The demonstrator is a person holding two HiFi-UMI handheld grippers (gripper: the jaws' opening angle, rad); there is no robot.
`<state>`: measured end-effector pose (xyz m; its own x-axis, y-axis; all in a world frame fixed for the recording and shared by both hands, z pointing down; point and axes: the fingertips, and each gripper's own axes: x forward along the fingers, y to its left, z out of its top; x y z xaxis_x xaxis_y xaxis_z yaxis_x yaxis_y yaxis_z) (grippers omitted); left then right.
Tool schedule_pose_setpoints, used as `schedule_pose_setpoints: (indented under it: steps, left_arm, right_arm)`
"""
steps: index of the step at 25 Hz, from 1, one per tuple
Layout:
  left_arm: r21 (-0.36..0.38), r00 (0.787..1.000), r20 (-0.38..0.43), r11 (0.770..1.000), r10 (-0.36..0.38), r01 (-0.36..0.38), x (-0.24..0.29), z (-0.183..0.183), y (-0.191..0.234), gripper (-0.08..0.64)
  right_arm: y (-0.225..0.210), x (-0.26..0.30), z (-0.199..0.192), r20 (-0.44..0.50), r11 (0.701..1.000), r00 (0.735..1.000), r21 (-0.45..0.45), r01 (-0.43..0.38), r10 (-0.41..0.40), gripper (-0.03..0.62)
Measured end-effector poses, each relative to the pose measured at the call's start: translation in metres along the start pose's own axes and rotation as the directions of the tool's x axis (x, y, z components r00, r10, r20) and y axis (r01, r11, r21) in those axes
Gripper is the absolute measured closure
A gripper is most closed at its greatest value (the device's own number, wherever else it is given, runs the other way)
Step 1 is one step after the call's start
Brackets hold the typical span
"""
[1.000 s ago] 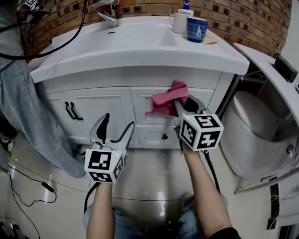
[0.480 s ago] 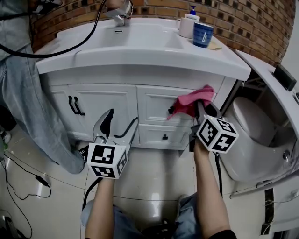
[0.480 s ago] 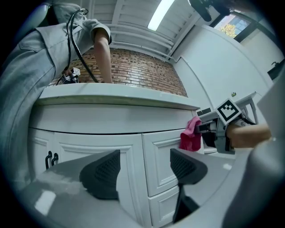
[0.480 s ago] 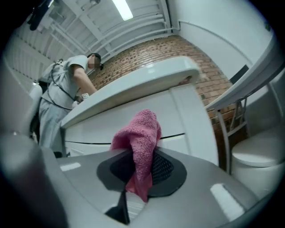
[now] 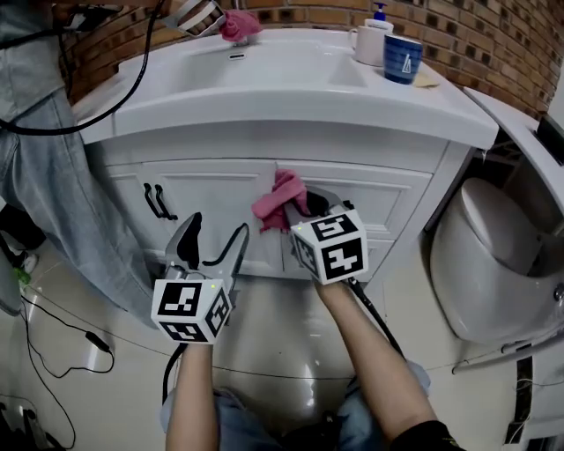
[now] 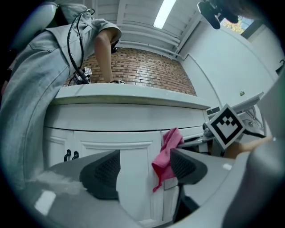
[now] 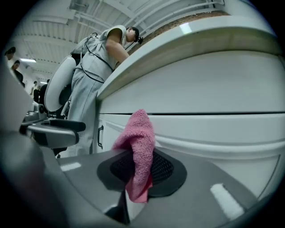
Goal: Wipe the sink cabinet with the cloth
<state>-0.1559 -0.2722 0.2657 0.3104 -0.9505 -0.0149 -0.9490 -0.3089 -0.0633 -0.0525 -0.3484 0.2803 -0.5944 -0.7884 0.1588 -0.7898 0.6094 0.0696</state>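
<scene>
Nearest me, the left hand-held gripper (image 6: 144, 170) is released: its own view shows the two pads well apart with nothing between them, only a white door (image 6: 131, 153) behind. It hangs low in front of the sink cabinet (image 5: 264, 141) without touching it. The right hand-held gripper (image 7: 141, 167) is clenched on the cloth (image 7: 139, 142). Its own view shows the pink towelling pinched between the pads, a peak standing above them and a short tail below. The head view cannot confirm that grip, since the marker cube (image 5: 328, 248) covers the jaws there. What has changed: a second ago the cloth was on the top drawer (image 5: 370, 189) right of centre, and half a second ago it was near the cabinet's right end. Now it sits at the seam between the doors and the drawers. I judge this a leftward stroke along the upper front, so wiping is under way, with the doors yet to be reached on this pass. The left gripper view adds a side look: the cloth drapes against the front, apparently touching. Farther back, only the head view shows the top: a second pink cloth (image 5: 238, 24) behind the basin (image 5: 264, 75), a blue cup (image 5: 403, 60), and a person in grey (image 5: 44, 167) at the left.
</scene>
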Motion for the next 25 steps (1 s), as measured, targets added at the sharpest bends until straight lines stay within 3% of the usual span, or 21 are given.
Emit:
schedule_pose_setpoints:
  steps: [3, 7, 10, 16, 18, 19, 22, 25]
  left_arm:
    - [-0.026, 1.0, 0.012, 1.0, 0.002, -0.002, 0.004, 0.0, 0.005, 0.206]
    - [-0.058, 1.0, -0.011, 0.998, -0.008, 0.008, 0.013, -0.01, -0.001, 0.206]
    - [-0.07, 0.999, 0.01, 0.997, -0.037, 0.037, 0.021, -0.005, -0.018, 0.206]
    - [-0.085, 0.997, 0.02, 0.993, -0.078, 0.079, 0.033, -0.006, -0.051, 0.206]
    - [-0.083, 0.997, 0.015, 0.994, -0.073, 0.074, 0.032, -0.007, -0.05, 0.206]
    - [-0.077, 0.998, 0.016, 0.995, -0.064, 0.065, 0.031, -0.005, -0.046, 0.206]
    - [-0.056, 1.0, 0.027, 0.998, 0.011, -0.009, 0.022, -0.001, -0.024, 0.206]
    - [-0.065, 0.995, 0.037, 0.993, 0.098, -0.095, 0.008, 0.003, 0.003, 0.206]
  right_arm:
    - [-0.039, -0.028, -0.007, -0.036, 0.995, 0.994, -0.011, 0.101, -0.101, 0.527]
    - [-0.117, -0.087, -0.028, -0.062, 0.961, 0.971, 0.143, 0.238, -0.231, 0.528]
    - [-0.162, -0.128, -0.035, -0.08, 0.93, 0.94, 0.14, 0.339, -0.331, 0.528]
    - [-0.196, -0.168, -0.04, -0.076, 0.878, 0.894, 0.167, 0.449, -0.442, 0.528]
    - [-0.192, -0.167, -0.037, -0.051, 0.877, 0.905, 0.227, 0.423, -0.423, 0.528]
    - [-0.181, -0.161, -0.031, -0.028, 0.893, 0.922, 0.24, 0.382, -0.387, 0.528]
    - [-0.118, -0.119, -0.011, 0.052, 0.952, 0.984, 0.266, 0.148, -0.168, 0.528]
    - [-0.044, -0.068, -0.018, 0.022, 0.975, 0.999, 0.217, -0.048, 0.045, 0.528]
